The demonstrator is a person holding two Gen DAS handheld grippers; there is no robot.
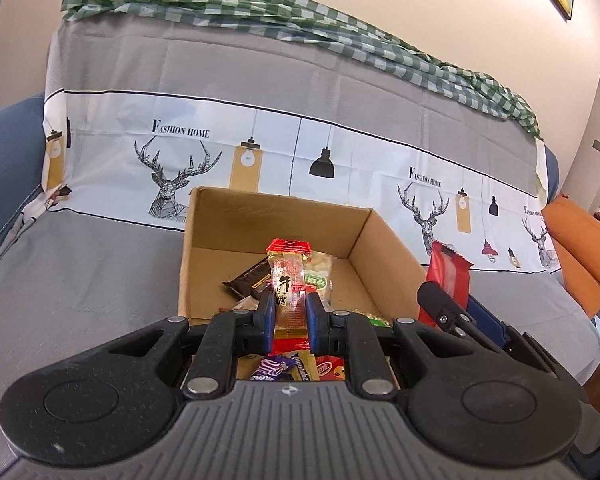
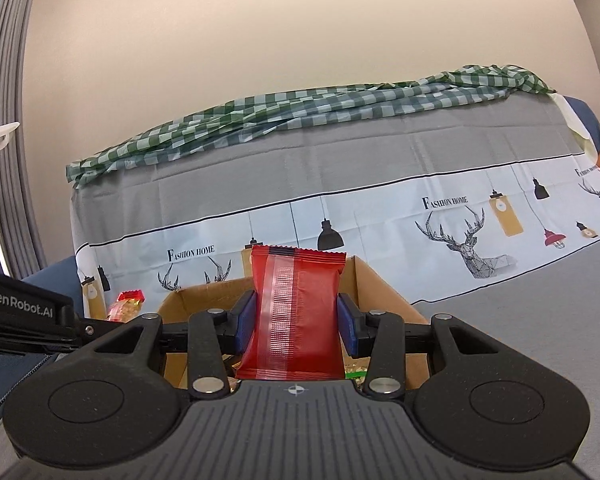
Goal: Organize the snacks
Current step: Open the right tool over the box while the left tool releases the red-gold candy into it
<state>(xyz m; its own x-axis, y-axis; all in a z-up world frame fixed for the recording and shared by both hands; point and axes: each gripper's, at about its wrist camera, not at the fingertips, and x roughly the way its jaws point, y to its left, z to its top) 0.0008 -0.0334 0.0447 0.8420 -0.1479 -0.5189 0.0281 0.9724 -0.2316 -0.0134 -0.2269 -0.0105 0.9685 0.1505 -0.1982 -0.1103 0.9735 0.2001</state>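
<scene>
Grey printed cover (image 1: 100,248), cardboard box (image 1: 204,236), checked cloth (image 1: 260,8), beige wall (image 2: 260,40)

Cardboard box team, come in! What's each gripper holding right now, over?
Left gripper shut on narrow nougat bar. Right gripper shut on red snack packet. Both above cardboard box, snacks already inside. Nothing blocking.

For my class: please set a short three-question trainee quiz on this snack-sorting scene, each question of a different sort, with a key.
1. True or false: the left gripper holds nothing.
2. What does the right gripper grip? A) red packet B) green cloth C) orange cushion
3. Fill in: the loose snacks lie in a cardboard ____.

Key:
1. False; it is shut on a clear nougat bar.
2. A, the red packet.
3. box
</scene>
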